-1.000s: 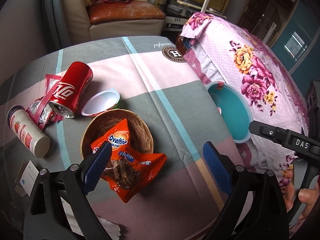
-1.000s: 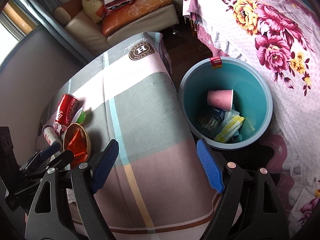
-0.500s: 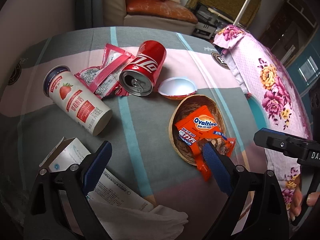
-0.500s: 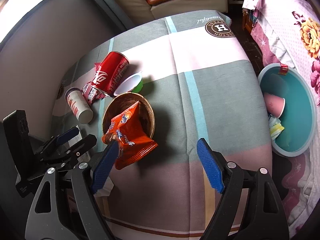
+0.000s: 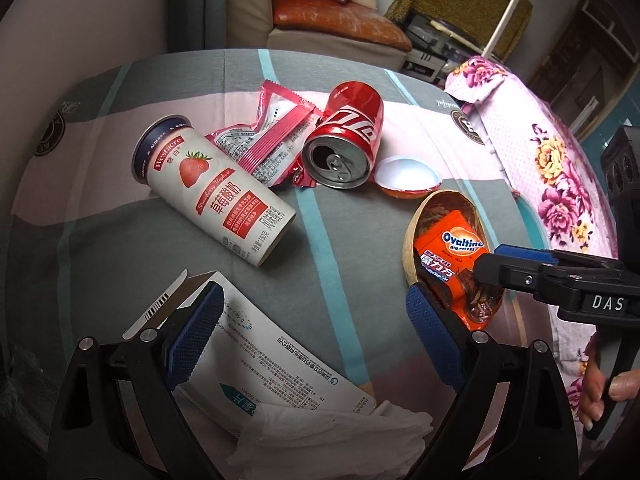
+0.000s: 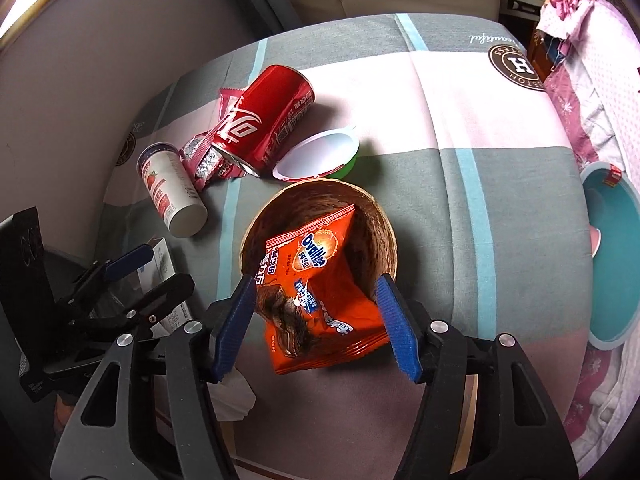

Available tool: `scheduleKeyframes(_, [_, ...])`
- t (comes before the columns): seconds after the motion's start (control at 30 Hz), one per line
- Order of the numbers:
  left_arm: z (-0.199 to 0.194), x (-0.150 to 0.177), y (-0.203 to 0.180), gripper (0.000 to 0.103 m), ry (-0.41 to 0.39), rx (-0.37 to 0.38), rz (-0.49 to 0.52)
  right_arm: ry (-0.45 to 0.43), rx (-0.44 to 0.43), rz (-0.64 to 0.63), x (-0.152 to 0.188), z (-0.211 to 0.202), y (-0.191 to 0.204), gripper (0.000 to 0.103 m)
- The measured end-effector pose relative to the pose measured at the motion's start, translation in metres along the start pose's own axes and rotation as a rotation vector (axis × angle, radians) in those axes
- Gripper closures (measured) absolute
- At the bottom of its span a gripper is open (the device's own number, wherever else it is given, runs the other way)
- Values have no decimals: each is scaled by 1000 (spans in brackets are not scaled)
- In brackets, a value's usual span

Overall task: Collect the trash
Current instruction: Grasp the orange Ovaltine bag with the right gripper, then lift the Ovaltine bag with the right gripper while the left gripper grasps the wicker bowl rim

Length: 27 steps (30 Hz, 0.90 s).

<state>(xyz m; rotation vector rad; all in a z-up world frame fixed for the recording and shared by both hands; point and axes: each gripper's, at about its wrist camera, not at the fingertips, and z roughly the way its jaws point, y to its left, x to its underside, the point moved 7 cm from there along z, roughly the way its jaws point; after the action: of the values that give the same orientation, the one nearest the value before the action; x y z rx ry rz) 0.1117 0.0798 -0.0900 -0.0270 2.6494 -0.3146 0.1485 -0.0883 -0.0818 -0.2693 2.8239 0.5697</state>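
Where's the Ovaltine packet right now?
In the right wrist view the Ovaltine packet lies half in the brown bowl, its lower end spilling over the near rim between the right gripper's open fingers, just below the toppled red can.

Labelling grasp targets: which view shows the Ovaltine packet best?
Right wrist. The Ovaltine packet shows whole, leaning out of the wooden bowl, between the right gripper's closing jaws. Left wrist shows only part of it, cut off by both grippers' fingers.
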Motion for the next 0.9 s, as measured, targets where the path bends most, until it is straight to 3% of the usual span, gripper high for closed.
scheduleKeyframes(0.13, [4, 1, 2, 10, 9, 0, -1, 31, -10, 17, 1, 13, -4, 45])
scheduleKeyframes(0.2, [6, 3, 2, 10, 16, 0, 0, 40, -14, 18, 3, 17, -4, 51])
scheduleKeyframes(0.3, [8, 3, 0, 10, 21, -1, 7, 53, -44, 15, 4, 22, -1, 77])
scheduleKeyframes(0.37, [8, 3, -2, 10, 20, -1, 12, 44, -48, 9, 4, 21, 0, 83])
scheduleKeyframes(0.63, [6, -1, -26, 10, 14, 20, 52, -55, -80, 44, 1, -18, -15, 85])
scheduleKeyframes(0.9, [28, -7, -74, 11, 31, 41, 142, -136, -40, 119, 7, -48, -59, 85])
